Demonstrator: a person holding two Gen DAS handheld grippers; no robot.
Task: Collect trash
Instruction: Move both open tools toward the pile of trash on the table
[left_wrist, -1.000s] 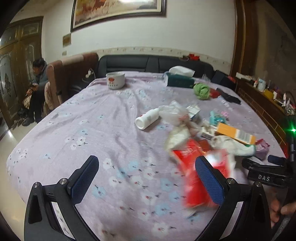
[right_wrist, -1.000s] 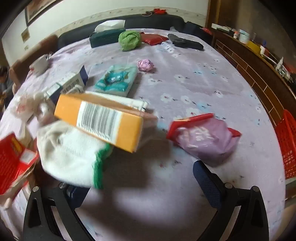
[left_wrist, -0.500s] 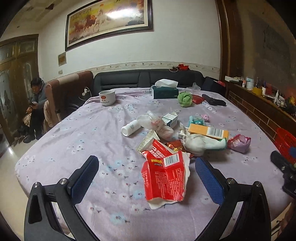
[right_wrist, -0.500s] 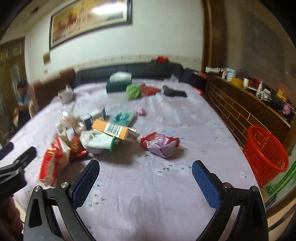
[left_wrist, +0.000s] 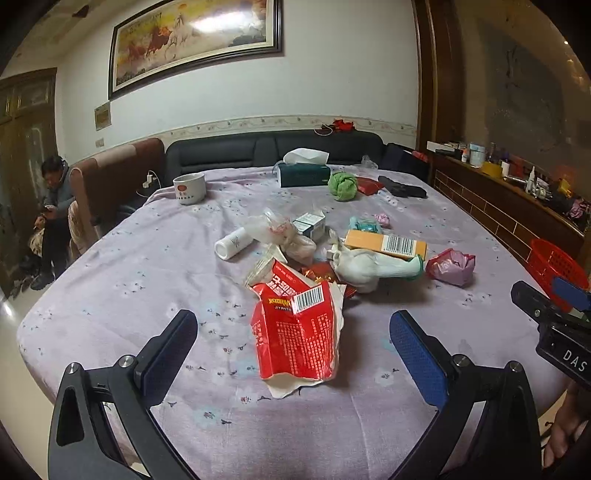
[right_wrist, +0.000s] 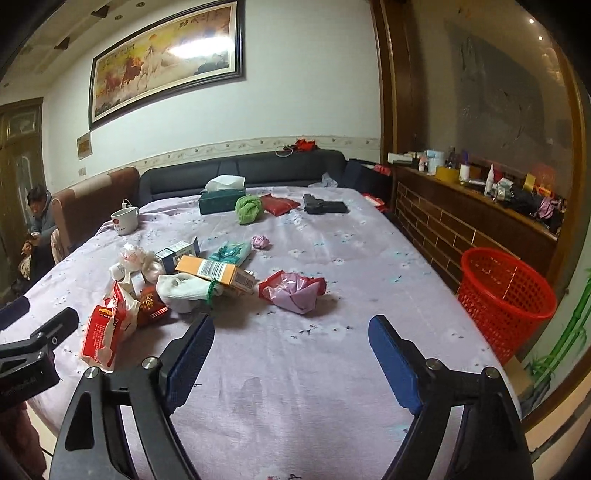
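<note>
Trash lies in a heap on the lilac flowered table (left_wrist: 140, 280): a torn red packet (left_wrist: 299, 332), a white sock with a green cuff (left_wrist: 369, 266), an orange box with a barcode (left_wrist: 384, 243), a pink crumpled bag (left_wrist: 452, 266) and a white bottle (left_wrist: 232, 243). My left gripper (left_wrist: 293, 349) stands open above the near edge, the red packet lying ahead between its fingers, untouched. My right gripper (right_wrist: 291, 349) is open with its jaws closing; nothing is between them. The pink bag (right_wrist: 295, 291) lies just beyond it. A red mesh basket (right_wrist: 506, 299) stands off the table's right side.
At the back of the table are a white cup (right_wrist: 125, 220), a green tissue box (right_wrist: 221, 199), a green cloth ball (right_wrist: 249, 208), a red pouch (right_wrist: 279, 204) and a black object (right_wrist: 325, 206). Sofas (right_wrist: 240, 171) line the far side; a person (left_wrist: 55, 214) sits at left. A cluttered wooden sideboard (right_wrist: 476, 206) runs along the right.
Both grippers have drawn back from the heap and tilted up, so the whole table shows. The right gripper's fingers have narrowed a little. The red packet now lies still.
</note>
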